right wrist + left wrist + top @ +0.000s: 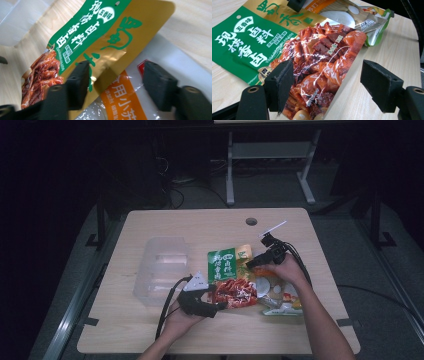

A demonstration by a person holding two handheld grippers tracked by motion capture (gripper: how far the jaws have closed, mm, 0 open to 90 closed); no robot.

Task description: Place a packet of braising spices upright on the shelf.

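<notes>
- The green-and-gold snack packet, printed with red braised meat at its lower end, lies flat near the middle of my table, its glossy film crinkled.
- It overlaps a white-and-orange packet beside it, gold edge on top.
- More pouches lie bunched against its right side, touching.

A: Where do the packets sit?
B: Mid-table. The green pouch lies on top, and the white pouch sits to its right, partly under it.
A: And the bin?
B: The bin lies left of the pouches, apart from them.
A: The grippers?
B: The left gripper is at the green pouch's near end, and the right gripper at its far right edge.
</notes>
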